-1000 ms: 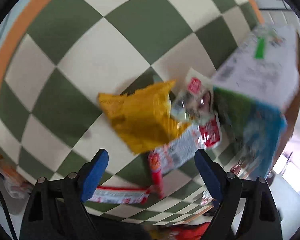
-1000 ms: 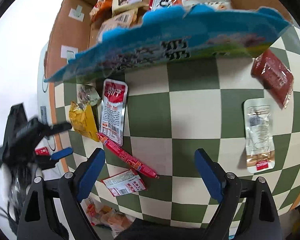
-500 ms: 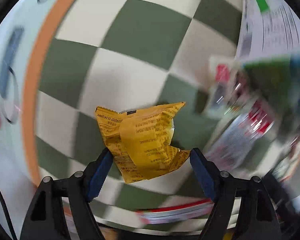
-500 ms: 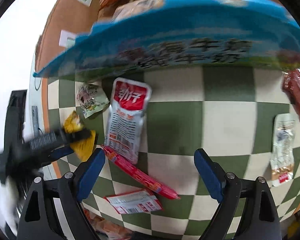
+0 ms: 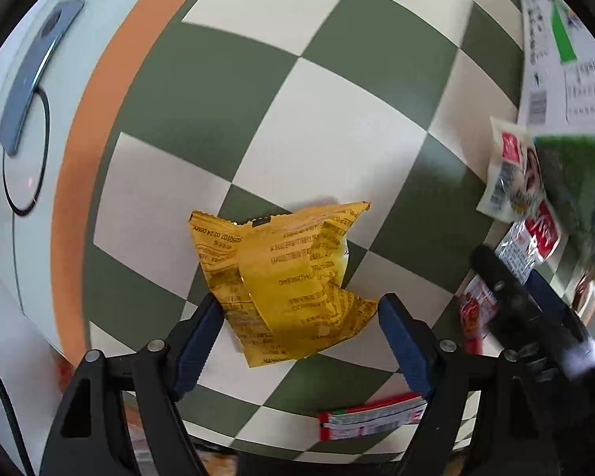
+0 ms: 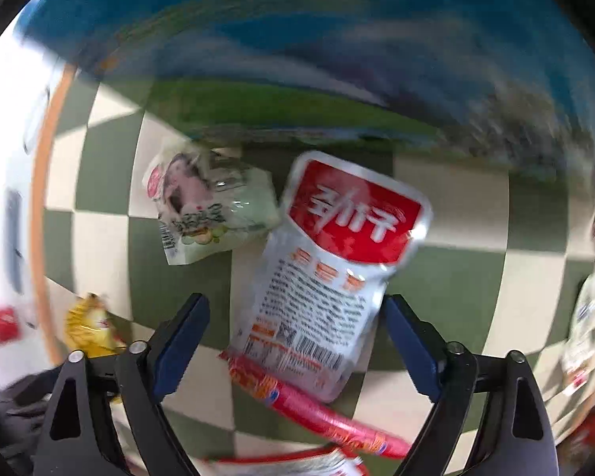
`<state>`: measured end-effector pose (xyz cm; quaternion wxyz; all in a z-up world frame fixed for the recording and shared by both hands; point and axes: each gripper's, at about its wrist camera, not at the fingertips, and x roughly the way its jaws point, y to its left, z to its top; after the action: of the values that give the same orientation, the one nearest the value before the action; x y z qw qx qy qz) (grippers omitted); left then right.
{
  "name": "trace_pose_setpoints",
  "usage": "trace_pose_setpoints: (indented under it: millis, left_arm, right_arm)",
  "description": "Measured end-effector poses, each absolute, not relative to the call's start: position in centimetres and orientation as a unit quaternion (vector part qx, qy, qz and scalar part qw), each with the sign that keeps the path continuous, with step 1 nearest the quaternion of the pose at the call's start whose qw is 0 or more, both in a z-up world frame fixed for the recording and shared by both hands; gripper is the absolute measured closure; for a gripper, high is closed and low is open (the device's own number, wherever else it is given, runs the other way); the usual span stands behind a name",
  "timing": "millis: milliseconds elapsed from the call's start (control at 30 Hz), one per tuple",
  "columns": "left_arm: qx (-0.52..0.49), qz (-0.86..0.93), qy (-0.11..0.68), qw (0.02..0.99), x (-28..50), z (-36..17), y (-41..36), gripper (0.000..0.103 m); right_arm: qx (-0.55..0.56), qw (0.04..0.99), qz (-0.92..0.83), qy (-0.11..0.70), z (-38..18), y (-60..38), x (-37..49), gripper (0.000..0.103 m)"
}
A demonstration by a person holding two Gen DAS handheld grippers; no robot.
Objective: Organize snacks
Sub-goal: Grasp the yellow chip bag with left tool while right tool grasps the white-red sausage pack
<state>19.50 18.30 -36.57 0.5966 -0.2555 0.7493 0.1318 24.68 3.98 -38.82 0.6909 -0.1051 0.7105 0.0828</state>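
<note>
Two jaws each stood apart, gripping nothing: my left gripper [image 5: 299, 331] straddled the yellow packet [image 5: 285, 281], my right gripper [image 6: 295, 347] the silver pouch [image 6: 329, 273] above the red sausage [image 6: 317, 412]. Best lower squarely, then pinch mid-packet on the checkered cloth [image 5: 297, 119].

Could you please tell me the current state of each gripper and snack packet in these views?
left gripper: open, fingers straddling the yellow packet.
yellow packet: crumpled, sealed, lying on the checkered cloth.
right gripper: open, above the silver packet.
silver packet: flat, sealed, overlapping the red sausage stick.
</note>
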Motion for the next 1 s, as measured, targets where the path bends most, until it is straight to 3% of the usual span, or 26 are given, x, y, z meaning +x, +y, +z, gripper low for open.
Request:
trace_pose_setpoints:
  millis: [200,400,567,633,700,1000]
  left_arm:
    - [-0.298,0.126,0.745,0.584,18.3,-37.8,20.0,0.023]
    - [-0.317,0.130,0.734,0.587,16.2,-37.6,21.9,0.025]
    - [-0.248,0.129,0.727,0.627,16.8,-35.5,19.7,0.050]
    - [-0.225,0.122,0.728,0.636,16.8,-34.8,18.3,0.053]
    - [-0.204,0.107,0.732,0.642,16.7,-34.3,16.7,0.054]
    - [-0.185,0.085,0.739,0.643,16.1,-34.4,12.8,0.054]
  right_arm:
    - [-0.189,0.701,0.122,0.677,-38.6,4.2,23.0,0.036]
    - [-0.197,0.682,0.137,0.691,-38.4,-0.1,22.2,0.043]
    - [-0.169,0.677,0.145,0.701,-38.1,-3.6,21.2,0.048]
    - [-0.144,0.689,0.148,0.695,-37.3,-4.7,21.2,0.057]
    - [-0.130,0.693,0.150,0.693,-36.8,-5.5,21.1,0.077]
    - [-0.055,0.692,0.153,0.703,-35.8,-9.5,21.9,0.078]
